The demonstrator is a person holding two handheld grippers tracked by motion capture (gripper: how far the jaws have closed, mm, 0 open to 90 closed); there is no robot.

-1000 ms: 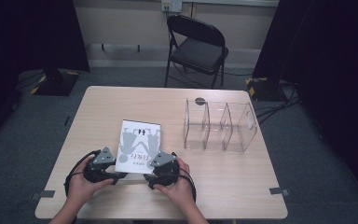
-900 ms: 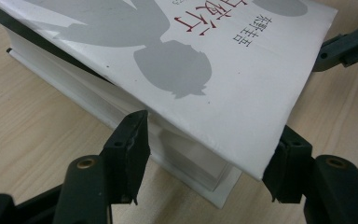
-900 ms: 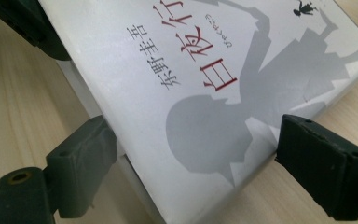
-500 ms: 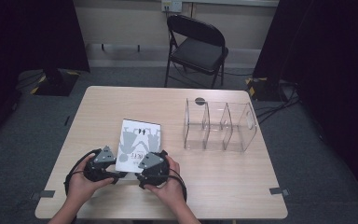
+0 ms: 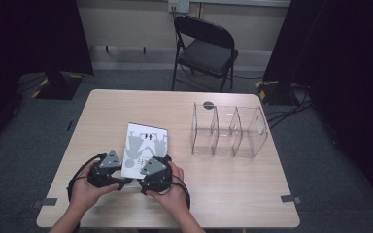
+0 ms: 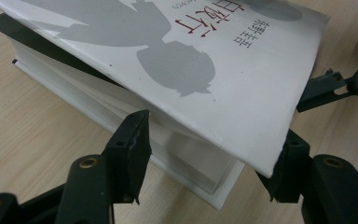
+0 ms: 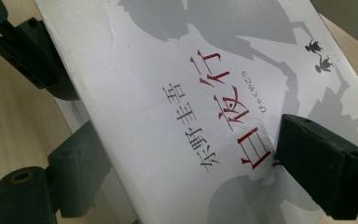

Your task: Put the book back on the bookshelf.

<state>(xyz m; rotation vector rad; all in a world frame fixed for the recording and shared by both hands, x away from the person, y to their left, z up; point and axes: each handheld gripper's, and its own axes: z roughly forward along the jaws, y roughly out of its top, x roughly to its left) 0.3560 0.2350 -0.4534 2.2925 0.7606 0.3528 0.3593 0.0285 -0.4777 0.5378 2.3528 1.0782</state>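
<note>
Filling a dark-curtained room, the pale wood-grain tabletop [image 5: 233, 194] carries a matte white paperback [image 5: 148, 141] near its front edge. Left hand-held gripper [image 6: 209, 154] half-open around its corner; right hand-held gripper [image 7: 182, 163] clamps its cover.

Room: grey carpeted floor [image 5: 39, 145], pale rear wall [image 5: 126, 24] with socket [image 5: 178, 6], black curtains [image 5: 29, 39] at both sides. Furniture: black folding chair [image 5: 205, 48] and cables [image 5: 291, 109], far beyond the claws.
</note>
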